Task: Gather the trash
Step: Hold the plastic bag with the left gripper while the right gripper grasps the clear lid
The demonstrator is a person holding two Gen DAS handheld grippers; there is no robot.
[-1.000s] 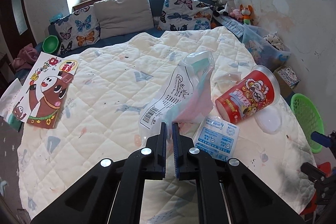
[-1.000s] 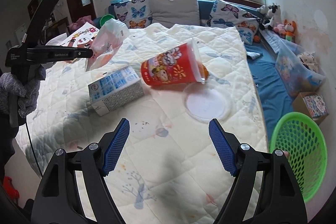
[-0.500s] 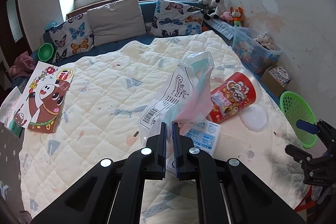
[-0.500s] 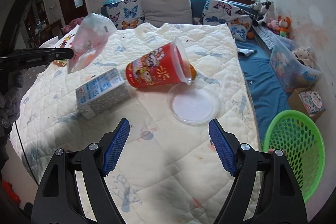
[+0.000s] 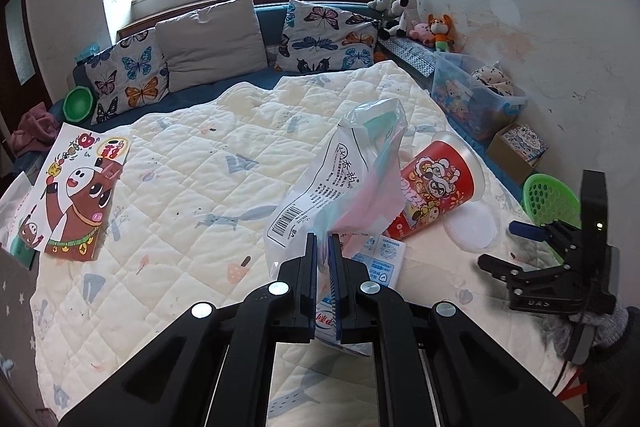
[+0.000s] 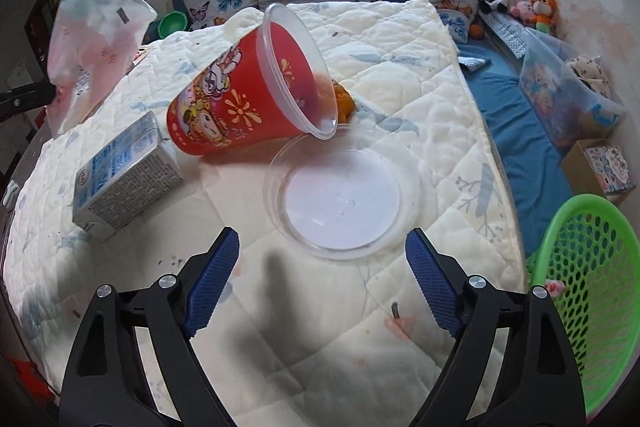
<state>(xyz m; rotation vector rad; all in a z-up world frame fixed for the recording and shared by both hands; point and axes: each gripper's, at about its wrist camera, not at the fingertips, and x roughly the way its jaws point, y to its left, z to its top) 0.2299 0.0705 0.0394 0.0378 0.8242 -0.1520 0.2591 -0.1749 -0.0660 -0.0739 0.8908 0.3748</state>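
My left gripper [image 5: 323, 247] is shut on a crumpled plastic bag [image 5: 344, 175], held up above the quilt; the same plastic bag [image 6: 96, 43] shows at the left of the right wrist view. A red printed cup [image 6: 248, 95] lies on its side, rim toward a clear round lid [image 6: 340, 203] flat on the quilt. A small milk carton [image 6: 124, 179] lies left of the cup. My right gripper [image 6: 322, 251] hangs just in front of the lid, its jaws opening wide with nothing between them. In the left wrist view the right gripper [image 5: 508, 243] sits at the right edge beside the lid [image 5: 472, 227].
A green mesh basket [image 6: 588, 291] stands off the bed's right edge. Something orange [image 6: 342, 103] lies behind the cup's rim. A cartoon poster [image 5: 76, 191] lies on the quilt's left. Pillows, soft toys and a clear storage bin [image 6: 568, 99] line the far side and right wall.
My right gripper has dropped forward toward the clear lid and its jaws have spread wider. The left gripper keeps the bag raised, hardly moving.
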